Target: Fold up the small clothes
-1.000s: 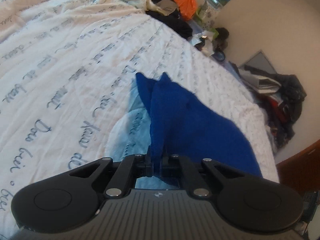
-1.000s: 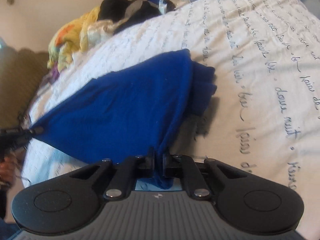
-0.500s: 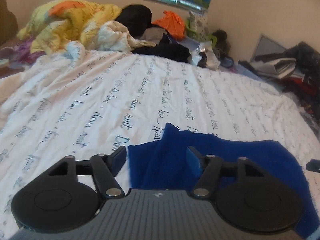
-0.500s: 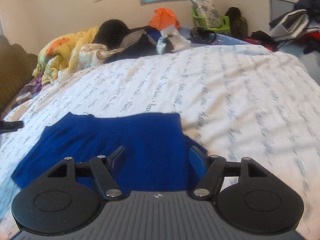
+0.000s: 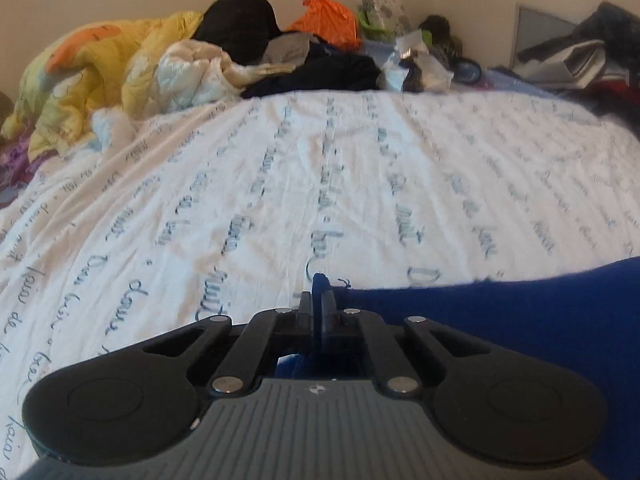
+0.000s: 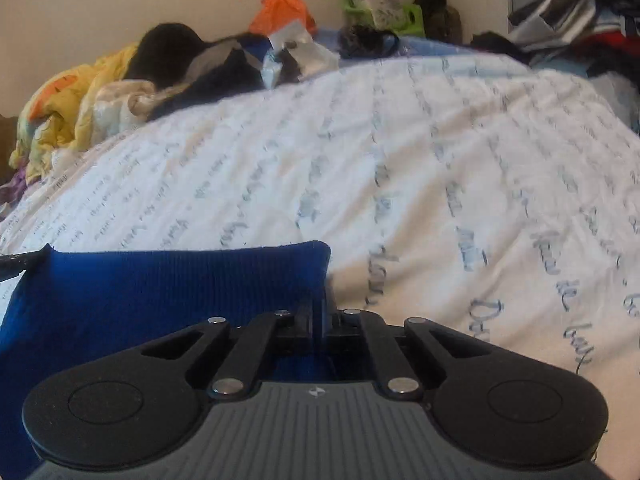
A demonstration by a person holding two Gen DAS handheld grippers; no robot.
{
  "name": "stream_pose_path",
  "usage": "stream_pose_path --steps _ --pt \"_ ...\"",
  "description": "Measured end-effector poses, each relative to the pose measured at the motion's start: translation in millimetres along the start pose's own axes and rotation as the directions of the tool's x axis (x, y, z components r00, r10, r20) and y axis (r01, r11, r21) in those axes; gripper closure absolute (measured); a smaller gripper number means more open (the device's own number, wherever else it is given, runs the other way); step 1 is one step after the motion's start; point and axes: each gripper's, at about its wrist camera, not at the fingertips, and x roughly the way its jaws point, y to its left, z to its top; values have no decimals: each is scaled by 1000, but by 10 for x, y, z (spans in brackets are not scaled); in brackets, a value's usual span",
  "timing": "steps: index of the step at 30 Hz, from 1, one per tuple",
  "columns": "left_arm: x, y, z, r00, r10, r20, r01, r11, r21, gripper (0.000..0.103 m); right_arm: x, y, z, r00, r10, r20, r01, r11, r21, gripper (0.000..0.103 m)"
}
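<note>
Blue knit garment [image 6: 160, 292] lies flat on the bed [image 5: 280, 184], near edge, stretched between both grippers. Left gripper [image 5: 318, 300] is clamped narrow on the garment's left corner, a tuft of blue fabric poking up between the fingers. Right gripper [image 6: 320, 308] is pinched tight on the right corner, cloth edge running into the jaws. In the right wrist view the garment spreads leftward from the grip, top hem straight, and the tip of the other gripper shows at its far left corner. In the left wrist view the blue cloth runs off to the right

Bed sheet is white with blue script lettering, wrinkled, otherwise bare in the working area. At the far end: yellow quilt [image 5: 100, 68], black clothes [image 5: 328, 72], orange bag [image 5: 326, 20], all well apart from the garment

Progress, as a judgement: garment looks already doubled once, lying as a fairly neat rectangle, though layers can't be counted for sure. Both corners gripped suggests the start of another fold, likely carrying this edge over onto the rest. Left to do: carry corners over, lay down, release, maybe smooth. Can't tell whether more small clothes wait; the far pile is unsorted

Risk: uneven lift skews the hem
</note>
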Motion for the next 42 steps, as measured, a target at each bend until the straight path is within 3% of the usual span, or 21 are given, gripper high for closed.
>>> stream_pose_path --steps 2,4,6,8,11,13,14,15,16,19,22,23,25,26,28,31,32,34,38,42 --pt "-81 -13 -38 999 7 34 -7 1000 1 89 -8 13 -64 1000 2 25 -3 1000 15 98" --pt "-258 11 -24 998 6 59 -5 1000 -17 72 -123 53 -42 999 5 37 -7 1000 30 97" --pt "-495 -23 -35 991 10 135 -5 999 -40 31 -316 123 -29 995 -13 103 10 999 30 97" --pt "-631 -185 -33 986 -38 162 45 998 -35 16 -431 270 -14 987 25 159 -30 999 29 96" --pt "-509 -541 -40 984 -145 99 144 989 21 18 -218 583 -8 991 100 85 -99 995 -14 94" --pt "-305 -652 -112 994 -105 30 103 992 67 18 28 716 -78 999 50 21 -49 997 -66 95" --pt "-203 -604 -199 996 -87 28 85 993 83 8 114 723 -180 1000 15 27 -12 994 -108 95" --pt "-172 -510 -245 996 -81 36 78 995 64 3 80 683 -277 995 29 91 -14 988 -152 95" --pt "-137 -381 -238 993 -114 16 113 993 18 2 55 619 -392 991 27 134 0 981 -196 95" --pt "-89 -307 -229 994 -112 16 112 994 17 0 -42 394 -450 987 41 153 -29 996 -84 95" --pt "-157 -375 -223 998 -59 17 58 998 39 0 -45 466 -418 988 19 152 -1 994 -113 92" --pt "-259 -404 -245 999 -34 24 33 998 50 7 -87 506 -416 990 -2 138 17 994 -106 91" --pt "-566 -464 -332 996 -76 47 73 996 60 9 -271 559 -432 992 -34 120 39 998 -46 71" --pt "-697 -491 -384 992 -115 57 111 992 57 5 -402 586 -486 989 -16 144 19 1000 -21 63" --pt "-892 -600 -527 979 -196 56 192 978 78 1 -587 677 -624 984 34 175 -29 999 -36 35" --pt "-836 -715 -803 979 -205 1 203 969 138 0 -527 804 -813 995 -13 101 27 990 -136 35" --pt "-849 -681 -897 976 -211 59 200 968 151 0 -479 781 -916 995 -34 97 50 984 -169 34" --pt "-798 -594 -877 975 -217 44 211 970 120 0 -509 716 -1083 985 -2 173 42 973 -227 32" --pt "-858 -599 -808 983 -184 15 180 973 141 0 -542 687 -1016 989 1 150 32 977 -213 31" --pt "-1135 -495 -923 977 -213 6 211 970 120 0 -837 771 -1021 991 -37 125 57 984 -168 27"
